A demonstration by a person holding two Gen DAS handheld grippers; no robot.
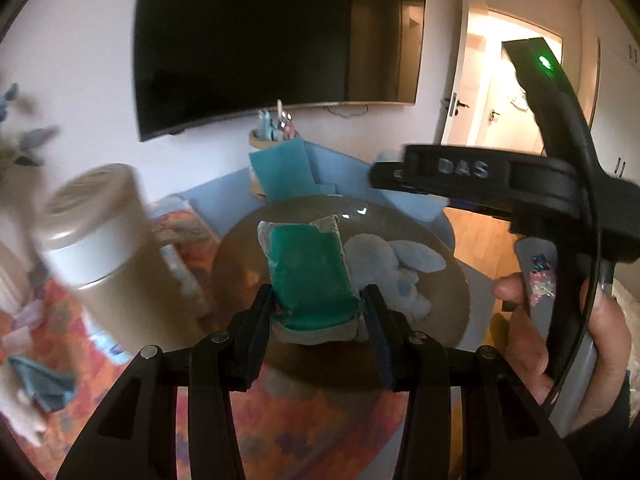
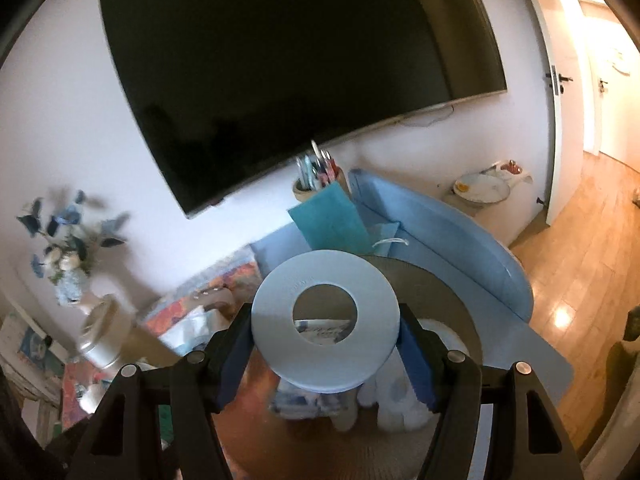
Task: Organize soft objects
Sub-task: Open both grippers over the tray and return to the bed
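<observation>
The left gripper [image 1: 320, 312] pinches a teal sponge block [image 1: 310, 276] between its fingers [image 1: 262, 312], held above the round glass desk [image 1: 456, 280]. It looks light and squashy, best gripped across its middle. The right gripper [image 2: 326, 340] clamps a pale blue foam ring [image 2: 326, 316] at its outer edge; it seems light and bendy. Beyond, a blue plush toy [image 1: 396, 268] lies on the desk, soft and floppy, best taken by the body
</observation>
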